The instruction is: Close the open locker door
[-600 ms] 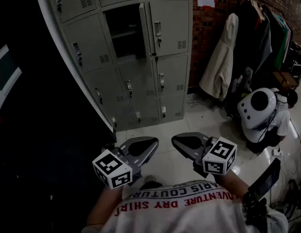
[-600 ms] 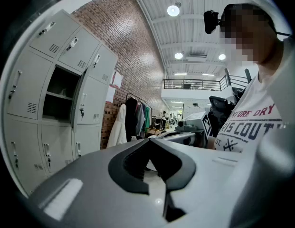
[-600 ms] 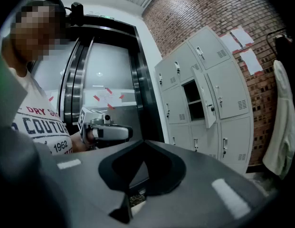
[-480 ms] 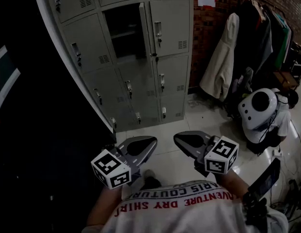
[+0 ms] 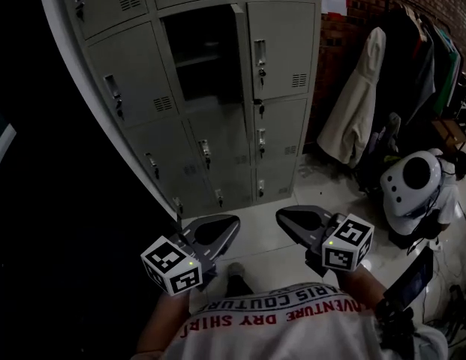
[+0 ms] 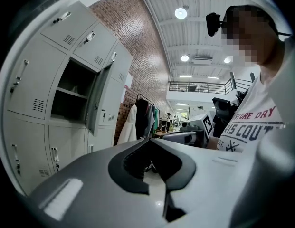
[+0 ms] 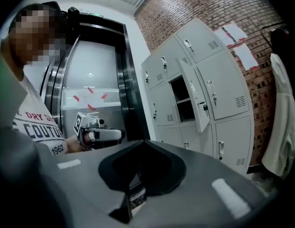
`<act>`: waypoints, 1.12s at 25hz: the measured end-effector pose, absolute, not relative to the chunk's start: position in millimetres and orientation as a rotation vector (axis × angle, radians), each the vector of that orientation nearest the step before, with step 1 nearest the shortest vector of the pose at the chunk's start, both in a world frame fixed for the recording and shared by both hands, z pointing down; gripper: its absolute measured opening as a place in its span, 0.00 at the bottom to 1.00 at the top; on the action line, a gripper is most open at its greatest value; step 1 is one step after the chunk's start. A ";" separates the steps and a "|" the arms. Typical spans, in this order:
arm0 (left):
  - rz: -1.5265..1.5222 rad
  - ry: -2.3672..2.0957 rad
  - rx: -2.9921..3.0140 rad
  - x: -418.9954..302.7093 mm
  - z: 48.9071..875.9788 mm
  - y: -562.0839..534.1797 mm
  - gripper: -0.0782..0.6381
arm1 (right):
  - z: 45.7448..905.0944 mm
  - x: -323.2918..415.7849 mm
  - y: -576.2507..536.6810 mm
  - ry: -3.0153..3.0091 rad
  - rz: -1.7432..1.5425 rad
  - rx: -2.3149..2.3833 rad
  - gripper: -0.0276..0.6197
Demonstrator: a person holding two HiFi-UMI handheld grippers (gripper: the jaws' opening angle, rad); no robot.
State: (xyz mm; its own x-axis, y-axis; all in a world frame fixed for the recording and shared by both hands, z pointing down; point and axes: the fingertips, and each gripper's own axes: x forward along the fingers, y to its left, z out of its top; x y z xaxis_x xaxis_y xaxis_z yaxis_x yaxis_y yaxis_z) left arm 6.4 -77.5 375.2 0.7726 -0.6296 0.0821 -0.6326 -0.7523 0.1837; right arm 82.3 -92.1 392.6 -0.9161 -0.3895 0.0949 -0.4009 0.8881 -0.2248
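Observation:
The grey locker bank (image 5: 146,88) stands ahead of me. One upper compartment (image 5: 199,51) is open and dark inside, and its door (image 5: 239,51) sticks out edge-on, hinged at its right. In the left gripper view the same door (image 6: 96,101) hangs ajar; in the right gripper view the door (image 7: 195,103) swings out toward me. My left gripper (image 5: 233,221) and right gripper (image 5: 282,215) are held low near my chest, well short of the lockers. Both are shut with nothing between their jaws. The left gripper (image 6: 148,139) and the right gripper (image 7: 145,141) each show tips that meet.
A dark lift doorway (image 5: 60,223) borders the lockers on the left. Coats hang on a rack (image 5: 413,66) against the brick wall at the right, a pale coat (image 5: 360,103) nearest. A white helmet-like object (image 5: 414,178) sits low at the right on the tiled floor (image 5: 255,235).
My view has shifted, so the lockers stand a little further right and slightly larger. Both grippers stay shut, low in front of me.

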 end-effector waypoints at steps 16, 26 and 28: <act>0.037 -0.935 2.806 -89.7 345.2 -250.1 0.12 | 329.8 48.6 -316.6 -2.928 0.139 0.997 0.03; 0.072 -0.868 2.827 -103.2 348.3 -287.4 0.12 | 281.4 45.4 -398.4 -2.899 -0.082 1.151 0.01; 0.071 -0.857 2.823 -104.6 349.9 -293.3 0.12 | 281.6 41.1 -408.5 -2.894 -0.089 1.155 0.01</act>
